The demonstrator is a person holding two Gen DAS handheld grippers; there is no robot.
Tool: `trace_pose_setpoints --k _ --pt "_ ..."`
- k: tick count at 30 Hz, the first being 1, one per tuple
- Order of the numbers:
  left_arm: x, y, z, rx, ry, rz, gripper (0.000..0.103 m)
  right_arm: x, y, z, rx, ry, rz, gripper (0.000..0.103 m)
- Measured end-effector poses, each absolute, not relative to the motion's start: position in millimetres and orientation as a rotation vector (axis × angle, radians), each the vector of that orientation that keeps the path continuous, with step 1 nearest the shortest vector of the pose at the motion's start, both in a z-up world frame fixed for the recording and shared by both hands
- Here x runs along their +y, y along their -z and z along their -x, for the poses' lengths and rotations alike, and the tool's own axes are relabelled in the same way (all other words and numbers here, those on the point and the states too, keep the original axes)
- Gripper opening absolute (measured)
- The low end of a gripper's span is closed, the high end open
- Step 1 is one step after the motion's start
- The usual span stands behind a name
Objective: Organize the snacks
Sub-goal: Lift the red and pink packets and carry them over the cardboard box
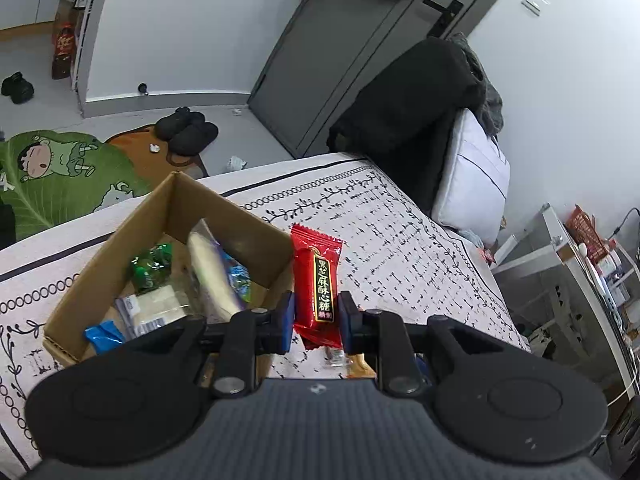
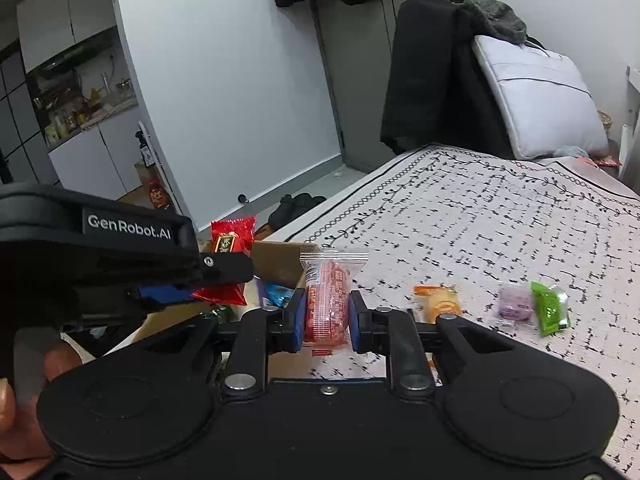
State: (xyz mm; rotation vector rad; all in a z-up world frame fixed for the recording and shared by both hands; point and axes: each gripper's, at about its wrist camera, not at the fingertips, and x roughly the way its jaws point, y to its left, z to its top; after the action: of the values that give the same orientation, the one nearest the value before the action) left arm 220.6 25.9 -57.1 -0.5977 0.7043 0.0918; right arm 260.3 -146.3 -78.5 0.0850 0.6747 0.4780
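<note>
My left gripper (image 1: 316, 316) is shut on a red candy packet (image 1: 318, 280) with black and gold lettering, held upright just right of the cardboard box (image 1: 100, 268). The box rests on the patterned bedspread (image 1: 400, 240) and holds several wrapped snacks. In the right wrist view my right gripper (image 2: 327, 316) is shut on a clear-wrapped red and white snack (image 2: 326, 300). The left gripper (image 2: 168, 294) with its red packet (image 2: 232, 236) appears there on the left, over the box (image 2: 280, 260). An orange snack (image 2: 438, 300), a purple snack (image 2: 514, 302) and a green packet (image 2: 550, 310) lie on the bedspread.
A dark coat over a chair (image 2: 432, 72) and a white cushion (image 2: 544, 96) stand at the bed's far end. Black slippers (image 1: 186, 130) and a cartoon rug (image 1: 60, 172) lie on the floor. A shelf with clutter (image 1: 592, 256) is at right. A hand (image 2: 24, 392) shows at lower left.
</note>
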Motion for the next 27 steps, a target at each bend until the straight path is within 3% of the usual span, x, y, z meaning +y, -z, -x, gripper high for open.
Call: trace_pose_setpoints --k 23,27 --pt "64.3 85.6 -229.2 0.807 -0.262 0.674 0.023 -108.9 103.3 -265.4 0.734 -0.557 -0.078 0.021" --pt "69.8 85.7 -228.0 0.802 -0.301 0.694 0.027 -108.0 104.6 -264.1 0.738 -0.563 -0.074 0.021"
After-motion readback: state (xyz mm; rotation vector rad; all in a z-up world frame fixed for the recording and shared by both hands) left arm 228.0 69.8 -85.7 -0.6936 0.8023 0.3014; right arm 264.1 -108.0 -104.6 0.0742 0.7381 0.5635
